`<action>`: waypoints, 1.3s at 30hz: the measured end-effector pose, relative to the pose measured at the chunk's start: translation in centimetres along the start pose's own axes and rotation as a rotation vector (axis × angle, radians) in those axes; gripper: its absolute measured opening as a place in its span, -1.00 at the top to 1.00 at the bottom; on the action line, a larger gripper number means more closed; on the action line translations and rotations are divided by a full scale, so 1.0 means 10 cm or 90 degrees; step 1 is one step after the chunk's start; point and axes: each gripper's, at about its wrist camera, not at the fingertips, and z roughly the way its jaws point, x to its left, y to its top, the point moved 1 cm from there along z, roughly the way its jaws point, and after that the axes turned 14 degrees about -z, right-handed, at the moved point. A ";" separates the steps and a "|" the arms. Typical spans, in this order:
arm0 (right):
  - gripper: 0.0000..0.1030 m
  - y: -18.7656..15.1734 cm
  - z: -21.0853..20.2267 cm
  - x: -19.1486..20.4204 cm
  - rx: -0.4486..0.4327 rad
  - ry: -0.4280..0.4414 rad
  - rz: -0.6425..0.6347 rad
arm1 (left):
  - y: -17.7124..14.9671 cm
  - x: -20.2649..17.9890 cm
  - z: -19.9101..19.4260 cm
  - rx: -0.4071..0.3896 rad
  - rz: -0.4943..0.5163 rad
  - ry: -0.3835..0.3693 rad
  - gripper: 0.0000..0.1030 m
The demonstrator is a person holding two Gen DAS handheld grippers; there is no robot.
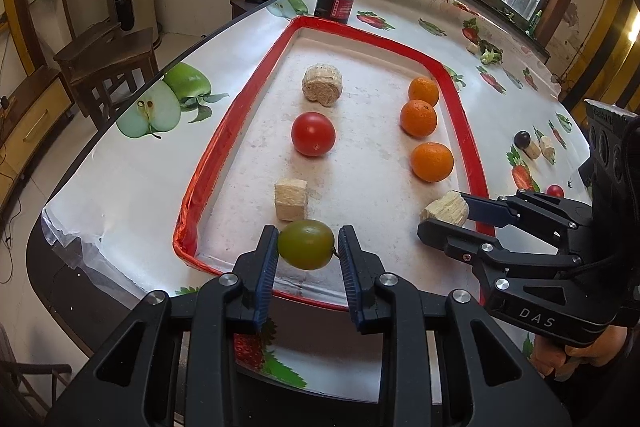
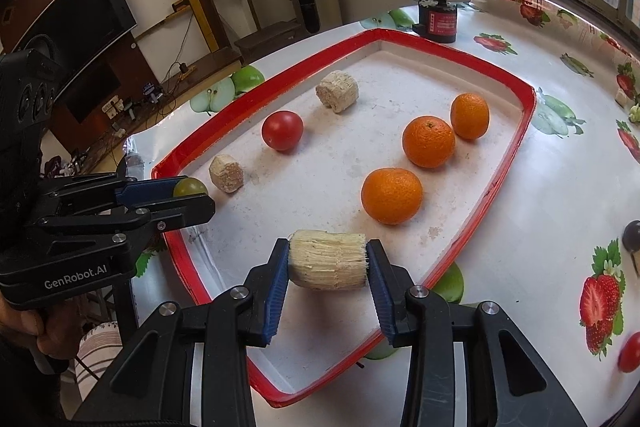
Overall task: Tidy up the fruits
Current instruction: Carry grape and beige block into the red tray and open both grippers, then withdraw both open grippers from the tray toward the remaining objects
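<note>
My left gripper (image 1: pixel 307 251) is shut on a green tomato (image 1: pixel 306 244), held over the near end of the red-rimmed tray (image 1: pixel 224 131). My right gripper (image 2: pixel 327 263) is shut on a tan fibrous block (image 2: pixel 327 259) over the tray's near right part; it also shows in the left wrist view (image 1: pixel 445 209). In the tray lie a red tomato (image 1: pixel 313 133), three oranges (image 1: pixel 432 161) (image 1: pixel 418 117) (image 1: pixel 423 91) in a row on the right, a square tan block (image 1: pixel 291 199) and a round tan block (image 1: pixel 321 83).
On the fruit-print tablecloth outside the tray: a dark can (image 1: pixel 334 4) with a block on top at the far end, a dark plum (image 1: pixel 522 138), tan pieces (image 1: pixel 540 147) and a small red tomato (image 1: pixel 555 191) at the right. The table edge runs along the left.
</note>
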 end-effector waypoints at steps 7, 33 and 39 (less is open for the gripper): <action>0.01 0.01 -0.06 0.04 -0.003 -0.008 -0.016 | -0.01 -0.05 -0.04 -0.001 0.014 0.006 0.06; -0.18 -0.41 -0.95 -0.45 -0.083 -0.099 0.065 | -0.01 -0.37 -0.23 -0.031 0.043 0.008 -0.20; -0.19 -0.53 -1.10 -0.59 -0.092 -0.118 0.089 | -0.03 -0.56 -0.27 -0.035 0.063 -0.003 -0.20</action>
